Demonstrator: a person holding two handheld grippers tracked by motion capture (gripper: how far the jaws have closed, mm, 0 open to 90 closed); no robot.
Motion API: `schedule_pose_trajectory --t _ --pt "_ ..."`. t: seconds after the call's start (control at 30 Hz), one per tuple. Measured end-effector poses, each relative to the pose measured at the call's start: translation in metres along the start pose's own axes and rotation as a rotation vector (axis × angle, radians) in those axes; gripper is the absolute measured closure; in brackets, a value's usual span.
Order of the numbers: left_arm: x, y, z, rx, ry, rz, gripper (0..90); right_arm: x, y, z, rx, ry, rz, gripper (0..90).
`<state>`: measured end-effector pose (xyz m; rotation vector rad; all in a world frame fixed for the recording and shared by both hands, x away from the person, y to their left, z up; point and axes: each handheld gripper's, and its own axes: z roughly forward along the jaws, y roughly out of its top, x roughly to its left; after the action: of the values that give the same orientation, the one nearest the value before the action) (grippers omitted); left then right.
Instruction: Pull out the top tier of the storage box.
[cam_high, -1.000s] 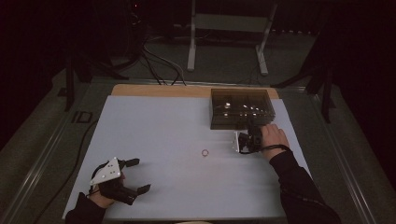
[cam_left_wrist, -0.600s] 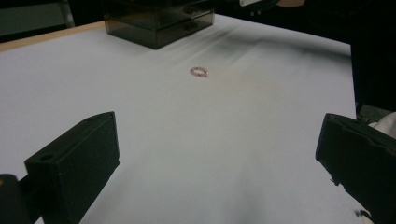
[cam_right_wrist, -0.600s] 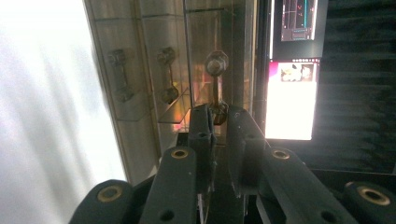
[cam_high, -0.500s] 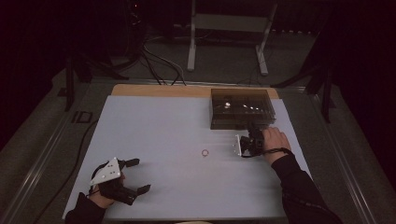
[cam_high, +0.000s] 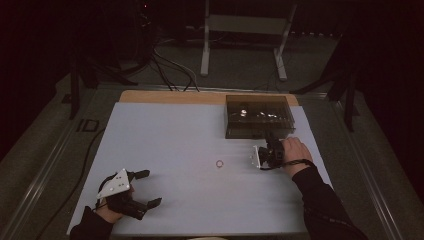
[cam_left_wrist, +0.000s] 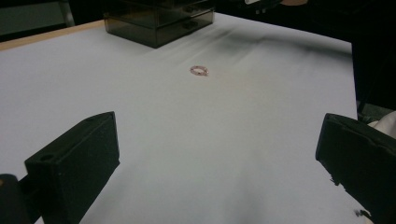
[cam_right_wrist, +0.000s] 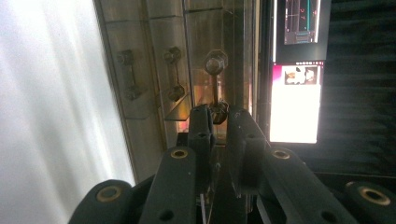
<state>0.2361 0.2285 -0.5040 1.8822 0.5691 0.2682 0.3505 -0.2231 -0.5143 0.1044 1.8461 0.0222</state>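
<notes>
A smoky clear drawer box (cam_high: 257, 116) stands at the back right of the white table (cam_high: 170, 130). My right gripper (cam_high: 270, 139) is at the box's front, shut on the knob of a drawer handle (cam_right_wrist: 217, 111). Two more handles (cam_right_wrist: 173, 74) line the box front (cam_right_wrist: 154, 56) beside it. A small pink ring (cam_high: 219, 163) lies flat mid-table, left of the right gripper. Low at the near left corner, my left gripper (cam_high: 150, 187) is open and holds nothing. Its jaws frame bare table (cam_left_wrist: 219, 154), with the ring (cam_left_wrist: 199, 70) and the box (cam_left_wrist: 159, 23) farther off.
The table's wooden back edge (cam_high: 170, 96) runs behind the box. Beyond it on the floor are cables (cam_high: 172, 67) and a metal stand (cam_high: 245, 25). A lit screen (cam_right_wrist: 295, 102) glows past the box in the right gripper view.
My right hand and gripper have drawn back slightly from the box toward the near edge. The left gripper and the ring have not moved.
</notes>
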Motion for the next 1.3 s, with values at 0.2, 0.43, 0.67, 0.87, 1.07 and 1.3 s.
schedule_pose_trajectory --t 0.2,0.43,0.67,0.87,1.07,1.3 --pt "0.0 0.0 0.0 0.003 0.002 -0.002 1.1 -0.002 -0.001 0.0 -0.008 0.013 0.015 80.1" --pt "0.0 0.0 0.0 0.006 0.004 -0.003 1.1 -0.004 -0.002 0.0 -0.012 0.029 0.006 79.9" --pt "0.0 0.0 0.0 0.004 0.006 -0.003 1.1 -0.007 -0.003 0.0 -0.018 0.054 0.029 79.7" --pt "0.0 0.0 0.0 0.007 0.006 -0.002 1.1 -0.012 -0.004 0.0 -0.024 0.087 0.035 79.0" --pt "0.0 0.0 0.0 0.004 0.007 -0.003 1.1 -0.02 -0.007 0.0 -0.043 0.164 0.071 74.3" --pt "0.0 0.0 0.0 -0.002 0.006 -0.003 1.1 -0.03 -0.015 -0.003 -0.078 0.302 0.11 59.4"
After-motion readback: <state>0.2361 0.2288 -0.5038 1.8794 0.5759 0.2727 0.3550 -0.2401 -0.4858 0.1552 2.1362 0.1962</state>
